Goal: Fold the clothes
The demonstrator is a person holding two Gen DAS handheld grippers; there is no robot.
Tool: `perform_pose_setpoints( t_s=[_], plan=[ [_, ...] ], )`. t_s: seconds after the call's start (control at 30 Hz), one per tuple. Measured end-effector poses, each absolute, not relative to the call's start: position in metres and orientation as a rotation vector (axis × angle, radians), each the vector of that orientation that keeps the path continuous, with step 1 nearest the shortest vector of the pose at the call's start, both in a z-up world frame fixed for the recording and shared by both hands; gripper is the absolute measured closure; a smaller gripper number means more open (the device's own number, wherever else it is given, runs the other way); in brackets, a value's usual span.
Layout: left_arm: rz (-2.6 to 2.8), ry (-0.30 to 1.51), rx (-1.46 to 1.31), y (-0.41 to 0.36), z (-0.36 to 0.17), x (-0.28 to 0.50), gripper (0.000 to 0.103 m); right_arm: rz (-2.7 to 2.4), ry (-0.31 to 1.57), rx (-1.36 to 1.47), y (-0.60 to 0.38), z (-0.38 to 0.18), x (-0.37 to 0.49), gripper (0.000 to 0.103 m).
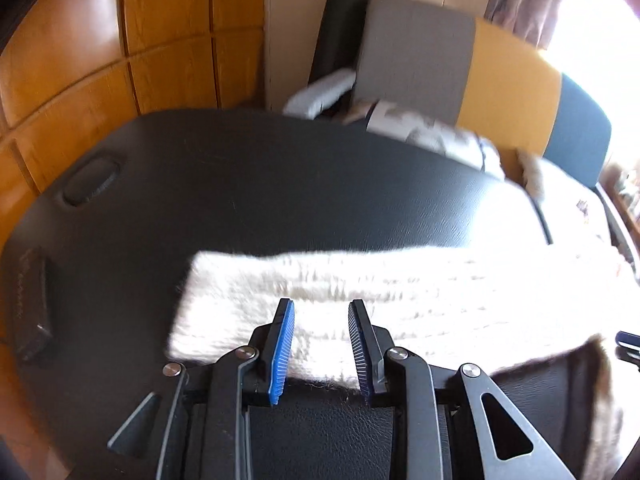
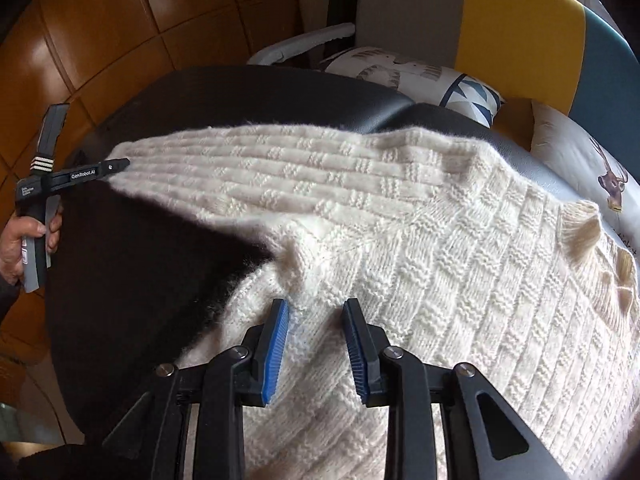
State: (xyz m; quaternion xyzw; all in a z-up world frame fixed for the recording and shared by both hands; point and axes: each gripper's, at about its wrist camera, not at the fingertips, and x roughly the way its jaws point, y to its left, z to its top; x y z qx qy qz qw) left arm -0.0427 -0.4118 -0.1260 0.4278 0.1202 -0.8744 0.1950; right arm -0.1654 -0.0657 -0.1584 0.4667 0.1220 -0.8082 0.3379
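- The cream knit sweater (image 2: 400,240) lies spread across the black padded table (image 1: 280,184), filling the middle and right of the right wrist view; one sleeve (image 2: 248,160) stretches toward the upper left.
- The left gripper (image 1: 320,344) stands part open over the sleeve end, pads clear of the wool; the cuff could slip and sag off the table's edge.
- The right gripper (image 2: 314,344) is part open above the underarm; closing here may pinch both layers and drag the body crooked.

home | sofa (image 2: 520,20), cushions (image 2: 420,76) (printed), wood-panelled wall (image 1: 80,60)
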Motion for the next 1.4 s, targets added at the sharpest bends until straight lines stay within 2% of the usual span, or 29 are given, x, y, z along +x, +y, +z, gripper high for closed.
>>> perform_pose_setpoints(
  t_s=[0.2, 0.4, 0.53, 0.7, 0.9, 1.17, 1.23, 1.27, 1.33, 1.4],
  plan=[
    [-2.387, 0.395, 1.181, -0.430, -0.135, -0.053, 0.071, -2.100, 0.217, 1.230, -0.058, -0.159, -0.174, 0.073],
    [-2.530, 0.673, 1.156, -0.415, -0.102, -0.016, 0.071, -2.143, 0.072, 1.236, -0.011, -0.136, -0.136, 0.073],
    [-2.747, 0.872, 1.360, -0.359, -0.096, 0.022, 0.070, -2.194, -0.001, 1.261, 0.039, -0.132, -0.102, 0.073],
    [-2.906, 1.029, 1.713, -0.268, -0.096, 0.077, 0.070, -2.262, -0.143, 1.280, 0.097, -0.131, -0.066, 0.073],
    [-2.848, 1.018, 1.920, -0.208, -0.115, 0.121, 0.070, -2.307, -0.241, 1.281, 0.133, -0.134, -0.037, 0.073],
    [-2.802, 0.946, 1.859, -0.184, -0.134, 0.118, 0.064, -2.400, -0.189, 1.272, 0.150, -0.141, -0.023, 0.073],
    [-2.797, 0.879, 1.828, -0.180, -0.135, 0.116, 0.071, -2.443, -0.132, 1.295, 0.154, -0.145, -0.022, 0.073],
    [-2.796, 0.790, 1.815, -0.176, -0.136, 0.116, 0.095, -2.468, -0.080, 1.317, 0.156, -0.148, -0.022, 0.073],
    [-2.790, 0.752, 1.814, -0.176, -0.135, 0.118, 0.097, -2.508, 0.033, 1.352, 0.160, -0.157, -0.021, 0.073],
    [-2.788, 0.714, 1.814, -0.178, -0.132, 0.122, 0.097, -2.515, 0.040, 1.291, 0.165, -0.162, -0.017, 0.073]
  ],
)
